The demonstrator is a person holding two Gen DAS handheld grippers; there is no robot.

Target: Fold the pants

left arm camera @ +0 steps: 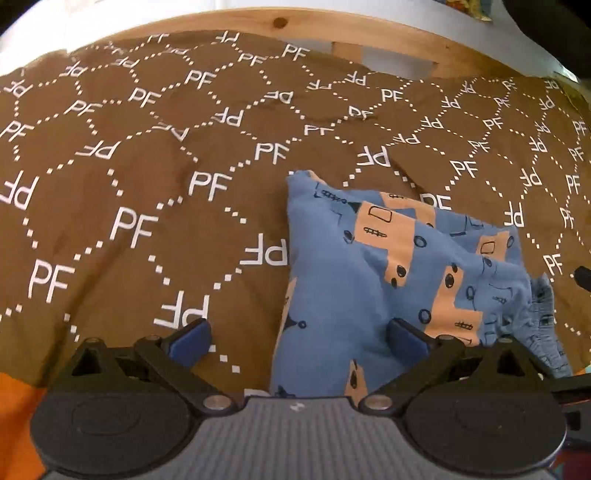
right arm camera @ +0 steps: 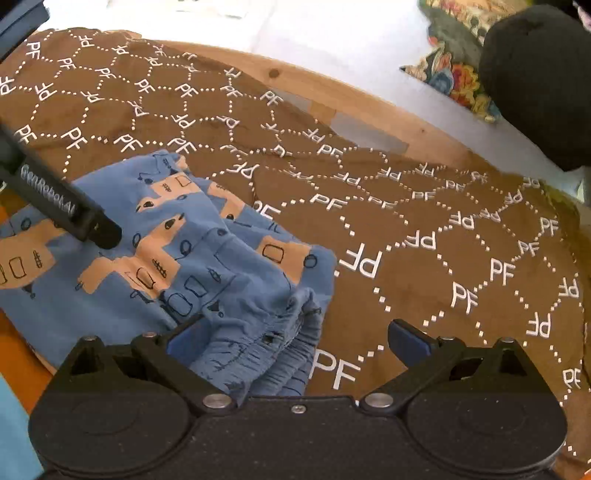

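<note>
The blue pants (left arm camera: 369,277) with orange patches lie folded in a bundle on a brown sheet printed with white "PF" letters (left arm camera: 129,166). My left gripper (left arm camera: 298,338) is open above the bundle's near left edge, nothing between its blue pads. In the right wrist view the pants (right arm camera: 155,258) lie at left, their gathered waistband (right arm camera: 266,350) nearest the camera. My right gripper (right arm camera: 298,341) is open, its left pad (right arm camera: 188,341) over the waistband and its right pad over bare sheet. The left gripper's black body (right arm camera: 62,206) crosses above the pants.
A wooden bed frame (left arm camera: 280,22) runs along the sheet's far edge. Beyond it lie a white surface, a flowered cloth (right arm camera: 454,74) and a dark rounded object (right arm camera: 539,74). Orange fabric (left arm camera: 14,406) shows at the near left. Bare sheet (right arm camera: 461,240) spreads right of the pants.
</note>
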